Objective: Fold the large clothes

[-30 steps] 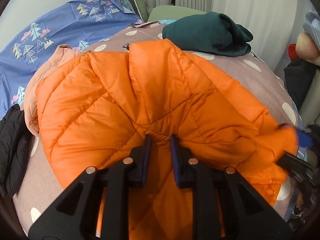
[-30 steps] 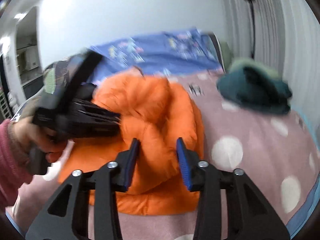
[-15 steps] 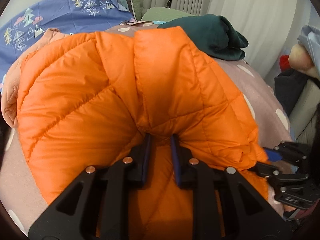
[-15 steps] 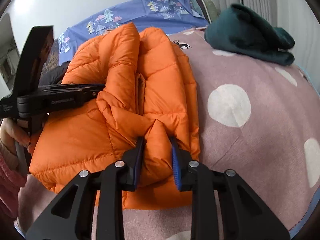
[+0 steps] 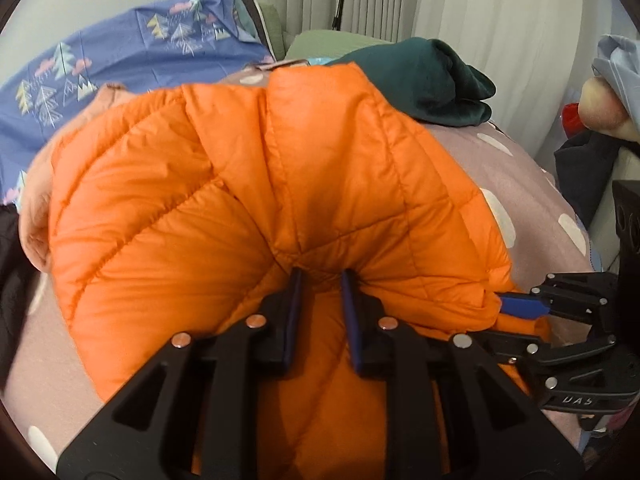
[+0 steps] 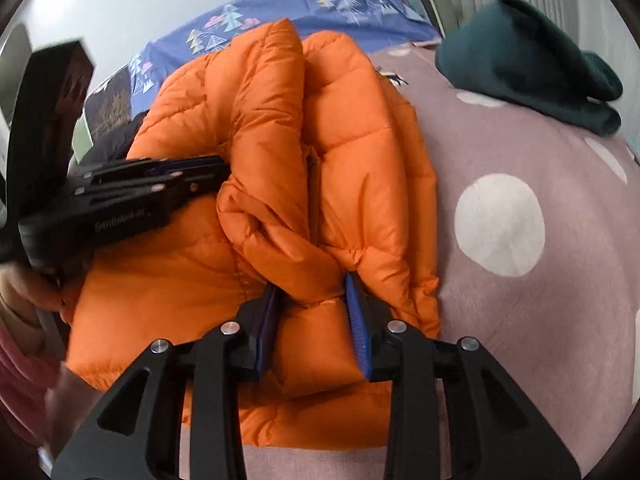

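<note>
An orange quilted jacket (image 5: pixel 248 200) is seen bunched on a bed covered by a mauve spread (image 6: pixel 520 320) with white dots, gripped at 2 places by hand-held tongs. The left tongs (image 5: pixel 320 280) are clamped on a fold of the jacket's padded fabric, which is pinched between the blue pads and puffs up beyond them. The right tongs (image 6: pixel 312 284) are set over a thick gathered fold near the jacket's edge; their jaws are opening, though the fabric is seen between them with both pads against it. In the right wrist view the left tongs (image 6: pixel 216 168) are seen entering from the left, carried by a hand (image 6: pixel 24 292) above a pink sleeve (image 6: pixel 20 380). In the left wrist view the right tongs (image 5: pixel 504 304) are seen at the jacket's right edge. A folded dark green garment (image 5: pixel 432 80) is laid well apart at the far side of the bed, and a blue tree-patterned quilt (image 5: pixel 120 60) is heaped behind the jacket.
</note>
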`<state>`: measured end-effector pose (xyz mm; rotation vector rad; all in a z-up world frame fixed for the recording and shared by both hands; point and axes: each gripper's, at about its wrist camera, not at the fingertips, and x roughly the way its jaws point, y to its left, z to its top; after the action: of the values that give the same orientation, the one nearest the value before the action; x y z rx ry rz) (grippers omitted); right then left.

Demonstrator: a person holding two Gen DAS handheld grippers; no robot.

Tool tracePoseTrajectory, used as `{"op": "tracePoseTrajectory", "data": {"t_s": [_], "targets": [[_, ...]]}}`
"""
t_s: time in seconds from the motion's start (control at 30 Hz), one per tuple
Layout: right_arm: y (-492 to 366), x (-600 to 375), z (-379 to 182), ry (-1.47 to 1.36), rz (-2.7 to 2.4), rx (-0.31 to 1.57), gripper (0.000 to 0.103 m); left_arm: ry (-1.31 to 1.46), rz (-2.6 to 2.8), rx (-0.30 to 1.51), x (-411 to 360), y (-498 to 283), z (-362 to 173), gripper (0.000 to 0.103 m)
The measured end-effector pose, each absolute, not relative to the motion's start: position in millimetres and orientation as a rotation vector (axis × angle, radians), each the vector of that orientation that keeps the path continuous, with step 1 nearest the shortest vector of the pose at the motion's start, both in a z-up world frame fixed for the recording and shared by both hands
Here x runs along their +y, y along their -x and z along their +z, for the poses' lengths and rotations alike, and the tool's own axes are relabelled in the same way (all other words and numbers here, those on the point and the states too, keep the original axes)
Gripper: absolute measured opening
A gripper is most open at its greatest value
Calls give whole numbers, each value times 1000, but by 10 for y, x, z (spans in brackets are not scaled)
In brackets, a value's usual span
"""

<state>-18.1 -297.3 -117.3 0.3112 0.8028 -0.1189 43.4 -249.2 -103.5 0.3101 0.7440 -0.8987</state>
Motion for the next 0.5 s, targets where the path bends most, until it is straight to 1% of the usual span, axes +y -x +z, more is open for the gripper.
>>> {"op": "tracePoseTrajectory", "data": {"t_s": [0.1, 0.17, 0.27, 0.33, 0.37, 0.43, 0.5], "targets": [[169, -2922, -1171, -268, -124, 804, 32, -290, -850, 692, -2433, -505, -813, 17], [173, -2936, -1172, -287, -113, 802, 32, -245, -805, 642, -2326, -642, -619, 17], [188, -2968, -1162, -315, -97, 798, 32, -163, -710, 661, -2153, -1018, -467, 17], [180, -2971, -1173, -312, -91, 795, 32, -147, -634, 717, -2098, -1283, -561, 17], [194, -2995, -1183, -313, -89, 792, 32, -132, -597, 791, -2091, -1474, -748, 17], [199, -2994, -1190, -311, -88, 786, 32, -108, -624, 860, -2137, -1599, -1052, 17], [206, -2998, -1202, -310, -95, 782, 32, -192, -604, 815, -2265, -1527, -1192, 17]]}}
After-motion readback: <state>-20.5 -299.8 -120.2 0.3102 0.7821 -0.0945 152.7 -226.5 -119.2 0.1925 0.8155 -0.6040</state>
